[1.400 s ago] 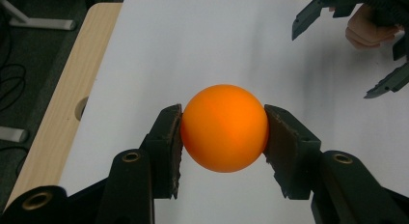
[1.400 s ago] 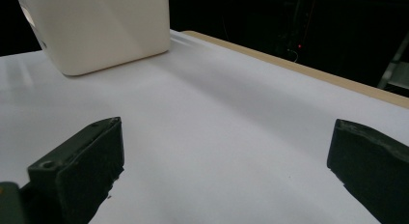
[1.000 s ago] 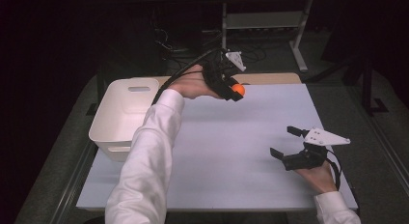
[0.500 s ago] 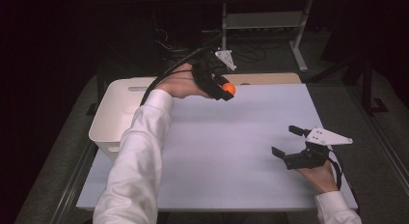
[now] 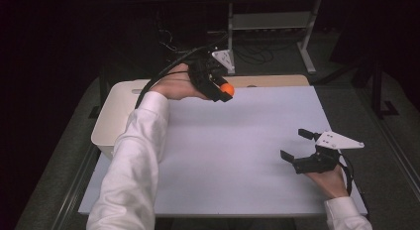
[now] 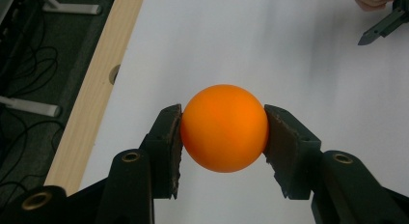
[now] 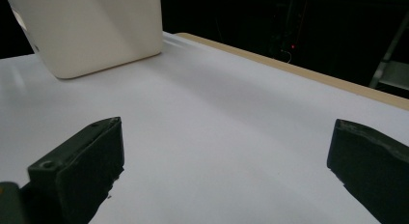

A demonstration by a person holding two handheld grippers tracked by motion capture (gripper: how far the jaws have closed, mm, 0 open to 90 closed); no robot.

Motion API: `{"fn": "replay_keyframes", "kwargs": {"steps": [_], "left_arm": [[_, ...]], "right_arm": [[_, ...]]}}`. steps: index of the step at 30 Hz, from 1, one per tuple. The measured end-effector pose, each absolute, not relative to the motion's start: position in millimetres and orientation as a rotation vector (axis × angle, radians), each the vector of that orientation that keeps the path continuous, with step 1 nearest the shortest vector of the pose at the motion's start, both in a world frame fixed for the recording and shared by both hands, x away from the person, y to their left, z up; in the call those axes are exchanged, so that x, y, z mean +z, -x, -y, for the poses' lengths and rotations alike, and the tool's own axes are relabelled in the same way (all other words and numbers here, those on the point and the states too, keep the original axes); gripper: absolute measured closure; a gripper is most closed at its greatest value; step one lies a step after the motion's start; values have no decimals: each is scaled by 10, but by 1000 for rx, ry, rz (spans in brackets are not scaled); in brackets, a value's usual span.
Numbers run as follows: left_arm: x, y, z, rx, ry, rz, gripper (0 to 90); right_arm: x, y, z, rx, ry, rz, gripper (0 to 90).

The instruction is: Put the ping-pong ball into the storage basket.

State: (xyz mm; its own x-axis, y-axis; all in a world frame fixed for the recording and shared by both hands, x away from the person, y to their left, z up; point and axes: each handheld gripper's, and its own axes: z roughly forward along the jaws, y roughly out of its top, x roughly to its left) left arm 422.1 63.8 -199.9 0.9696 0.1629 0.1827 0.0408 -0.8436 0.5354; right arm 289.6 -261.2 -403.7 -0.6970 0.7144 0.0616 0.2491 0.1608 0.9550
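The left tongs [image 5: 224,91] are pinching an orange ball [image 6: 224,128], one pad pressing on each side of it, so the ball is sitting squarely between the jaws with the white worktop [image 5: 237,141] showing well beneath it. In the high view the ball [image 5: 227,89] is hanging in the air over the far edge of the worktop, just inside the wooden strip [image 5: 267,81] that is running along the back.

What the coming move seems to be turning on is the white bin [image 5: 115,116]: it is standing at the left edge of the worktop, to the left of the held ball and a little nearer the person, with the left forearm crossing over its near rim. The ball is near the bin's far right corner but not yet over the opening, so, judging from this, the left hand is needing to carry it leftward and toward the person before letting go. A ball has no long axis, so its turn in the grip is mattering little.

The right tongs [image 5: 297,149] are resting spread wide and empty near the worktop's near right corner, well apart from both ball and bin.
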Motion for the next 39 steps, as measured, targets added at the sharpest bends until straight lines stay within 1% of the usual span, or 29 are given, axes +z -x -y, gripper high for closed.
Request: {"fn": "replay_keyframes", "kwargs": {"steps": [10,25,39], "left_arm": [[-1986,-4203,-757,306,-2570,-163,505],[-1943,-4138,-1026,353,-2575,-212,505],[-1921,-4084,-1231,362,-2586,-258,506]], "right_arm": [[-4037,-2894,2623,1579,-925,-2033,0],[-4038,-2889,2565,1569,-916,-2058,0],[-4043,-2889,2554,1562,-908,-2062,0]]}}
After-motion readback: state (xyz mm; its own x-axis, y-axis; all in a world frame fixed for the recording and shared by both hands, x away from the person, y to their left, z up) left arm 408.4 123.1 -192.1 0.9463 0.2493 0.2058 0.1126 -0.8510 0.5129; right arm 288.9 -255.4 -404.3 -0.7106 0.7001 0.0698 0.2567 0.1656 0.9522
